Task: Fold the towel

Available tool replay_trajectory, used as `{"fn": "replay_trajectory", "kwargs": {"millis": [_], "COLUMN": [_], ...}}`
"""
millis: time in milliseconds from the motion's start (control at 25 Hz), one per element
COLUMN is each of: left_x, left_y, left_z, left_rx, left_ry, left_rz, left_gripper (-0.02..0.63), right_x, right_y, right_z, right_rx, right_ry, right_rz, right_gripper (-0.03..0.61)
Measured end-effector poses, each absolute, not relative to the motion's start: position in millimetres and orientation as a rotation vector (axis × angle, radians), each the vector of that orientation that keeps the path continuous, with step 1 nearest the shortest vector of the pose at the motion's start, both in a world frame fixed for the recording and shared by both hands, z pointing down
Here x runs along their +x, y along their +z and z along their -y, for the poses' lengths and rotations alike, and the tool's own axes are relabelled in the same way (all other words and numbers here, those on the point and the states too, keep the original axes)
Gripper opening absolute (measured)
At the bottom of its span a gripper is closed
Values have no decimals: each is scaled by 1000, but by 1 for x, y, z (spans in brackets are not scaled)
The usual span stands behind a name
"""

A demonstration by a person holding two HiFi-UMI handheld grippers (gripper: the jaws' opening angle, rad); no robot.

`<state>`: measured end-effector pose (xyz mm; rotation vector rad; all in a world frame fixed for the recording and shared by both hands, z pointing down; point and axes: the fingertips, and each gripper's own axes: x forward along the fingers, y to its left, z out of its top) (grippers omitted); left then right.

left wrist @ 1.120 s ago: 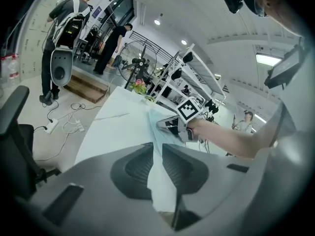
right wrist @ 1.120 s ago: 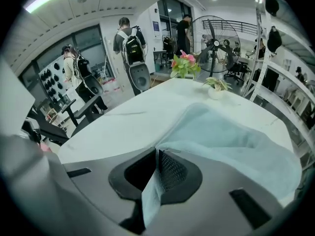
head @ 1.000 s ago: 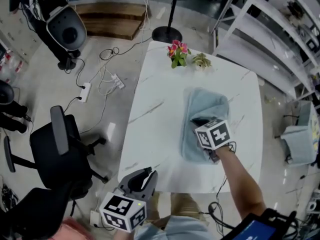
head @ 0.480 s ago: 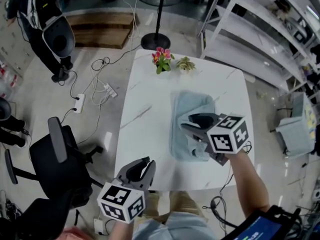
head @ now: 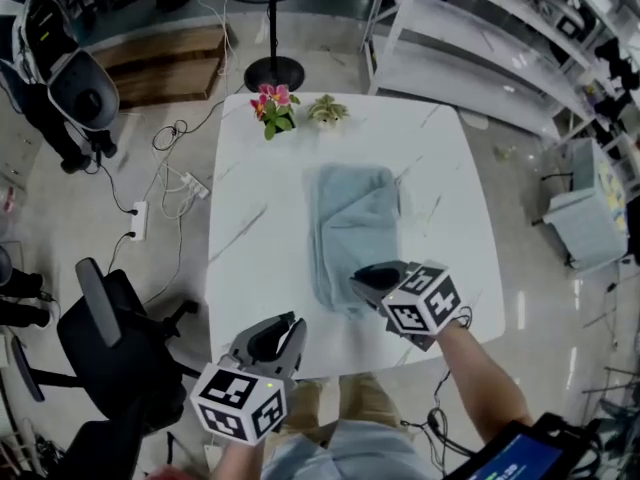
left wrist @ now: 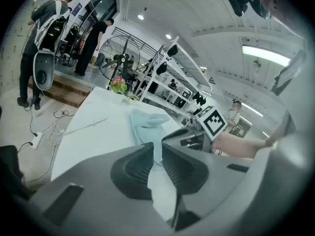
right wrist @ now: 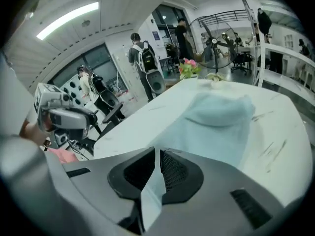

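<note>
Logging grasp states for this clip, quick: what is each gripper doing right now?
Left gripper: open, empty.
Right gripper: fingers have just been closing, now nearly together above the towel; no grip seen.

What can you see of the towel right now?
The towel is pale blue, soft-looking cloth, folded into a long strip with a thicker fold at its far end. It lies flat near the middle of the white marble-look table. The right gripper, jaws just closed and apparently empty, hangs above its near end.

Pale blue towel (head: 352, 230), folded into a long strip, flat mid-way across the white marble table (head: 255, 268).
</note>
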<state>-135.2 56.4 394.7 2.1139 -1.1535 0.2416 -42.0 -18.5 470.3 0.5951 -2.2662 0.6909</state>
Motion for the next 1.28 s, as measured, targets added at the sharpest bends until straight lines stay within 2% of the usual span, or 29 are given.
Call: {"fn": "replay_trajectory", "kwargs": {"millis": [200,400,640,880,1280], "left_x": [-132,-132,-97,-57,-24], "left_y": [402,412,403,412,438], "left_z": [-61,-56,-44,-27,-5], "left_rx": [2103,2090,2130,2132,2039], "left_ry": [278,289,275,327,356], "left_rz": [1142,1162,1122,1099,1128], "left_gripper": [58,57,55,57,57], "right_x": [-66,-67,8,71,32], "right_y": [515,500,447,448,478], "right_z": [2,7,57,105,156], "right_rx": [564,533,723,805,505], "right_ry": [656,600,595,572,558], "right_rz": [2197,2236,2272,2216,2236], "right_gripper": [60,69,72,71,55]}}
